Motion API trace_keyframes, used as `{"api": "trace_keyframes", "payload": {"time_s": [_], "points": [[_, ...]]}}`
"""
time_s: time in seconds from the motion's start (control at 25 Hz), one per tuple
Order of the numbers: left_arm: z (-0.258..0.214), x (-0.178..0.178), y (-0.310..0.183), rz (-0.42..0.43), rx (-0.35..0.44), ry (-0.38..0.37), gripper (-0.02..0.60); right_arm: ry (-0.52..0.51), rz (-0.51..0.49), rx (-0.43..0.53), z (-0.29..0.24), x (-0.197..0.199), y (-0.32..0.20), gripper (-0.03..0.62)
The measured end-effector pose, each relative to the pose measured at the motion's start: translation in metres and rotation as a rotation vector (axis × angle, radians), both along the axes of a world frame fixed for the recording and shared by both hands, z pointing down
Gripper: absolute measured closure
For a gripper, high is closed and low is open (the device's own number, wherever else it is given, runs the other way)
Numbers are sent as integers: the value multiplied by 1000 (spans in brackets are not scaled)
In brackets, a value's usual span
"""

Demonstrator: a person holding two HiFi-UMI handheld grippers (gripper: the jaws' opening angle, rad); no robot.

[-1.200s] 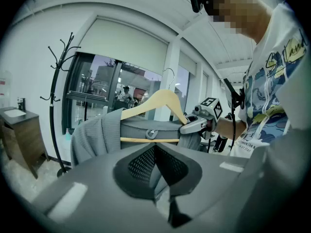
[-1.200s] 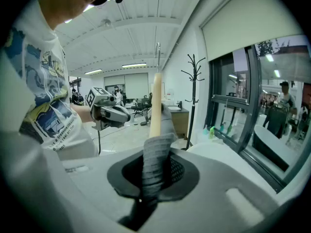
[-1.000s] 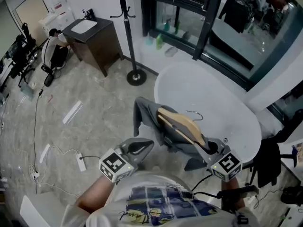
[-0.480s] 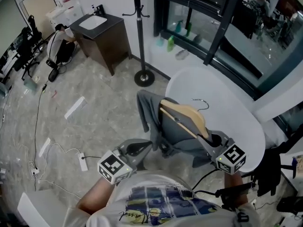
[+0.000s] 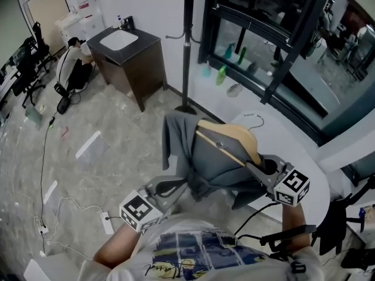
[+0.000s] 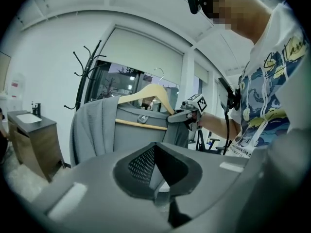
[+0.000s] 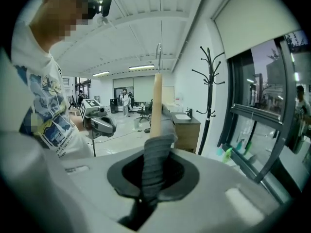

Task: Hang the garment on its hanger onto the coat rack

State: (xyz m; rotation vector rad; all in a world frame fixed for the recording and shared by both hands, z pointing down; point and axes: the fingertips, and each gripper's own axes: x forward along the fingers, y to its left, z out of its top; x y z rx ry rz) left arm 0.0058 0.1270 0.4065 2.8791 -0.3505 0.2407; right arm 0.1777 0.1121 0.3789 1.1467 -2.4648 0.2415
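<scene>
Near the coat rack, the right hand-held gripper clamped the grey garment over one end of its wooden hanger. The left hand-held gripper was narrow, jaws together, just beside the hem.

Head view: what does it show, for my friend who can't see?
The right tongs grip a grey garment on a wooden hanger, held up in the air. A tall black coat rack stands beyond it, and the left tongs are lower down near the garment's hem.
</scene>
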Motion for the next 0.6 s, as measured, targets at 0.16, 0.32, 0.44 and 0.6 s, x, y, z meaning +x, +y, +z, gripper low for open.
{"api": "trace_keyframes", "payload": {"time_s": [0.16, 0.32, 0.44, 0.6], "points": [[4, -31, -47, -13, 6, -7, 580, 4, -14, 45, -22, -16, -68, 572], [3, -47, -93, -50, -3, -4, 580, -18, -40, 60, -42, -23, -138, 572], [3, -54, -121, -76, -18, 29, 580, -13, -69, 74, -59, -25, -190, 572], [-3, -54, -164, -123, -18, 59, 580, 13, -116, 93, -80, -21, -267, 572]]}}
